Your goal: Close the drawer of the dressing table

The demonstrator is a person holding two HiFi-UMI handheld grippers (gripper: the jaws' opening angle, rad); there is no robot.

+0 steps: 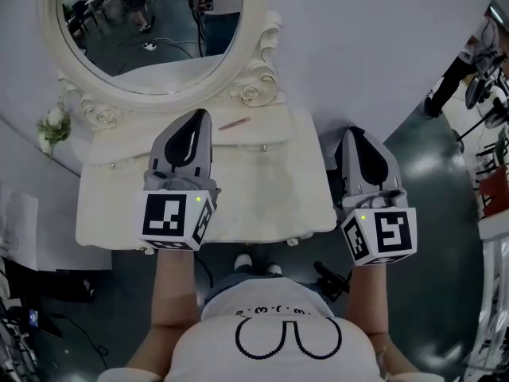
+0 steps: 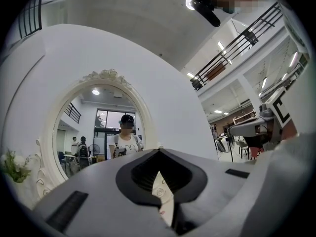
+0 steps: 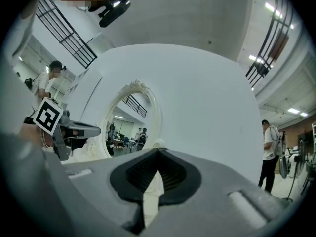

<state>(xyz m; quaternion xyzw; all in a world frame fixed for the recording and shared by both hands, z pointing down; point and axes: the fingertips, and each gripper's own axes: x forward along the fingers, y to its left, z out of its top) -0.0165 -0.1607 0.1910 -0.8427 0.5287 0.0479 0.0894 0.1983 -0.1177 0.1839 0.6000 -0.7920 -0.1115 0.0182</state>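
White dressing table below left gripper, right gripper beside it; both pressed together, empty.

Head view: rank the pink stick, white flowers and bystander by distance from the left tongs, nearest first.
1. Pink stick, on the dressing table, just right of the left tongs.
2. White flowers, at its left end.
3. Bystander, far right.

The right gripper has its jaws closed, the tips meeting with nothing gripped between them. Beyond them, an oval mirror in a carved cream frame stands against a white wall. The left gripper shows at the left, and a person stands at the right edge.
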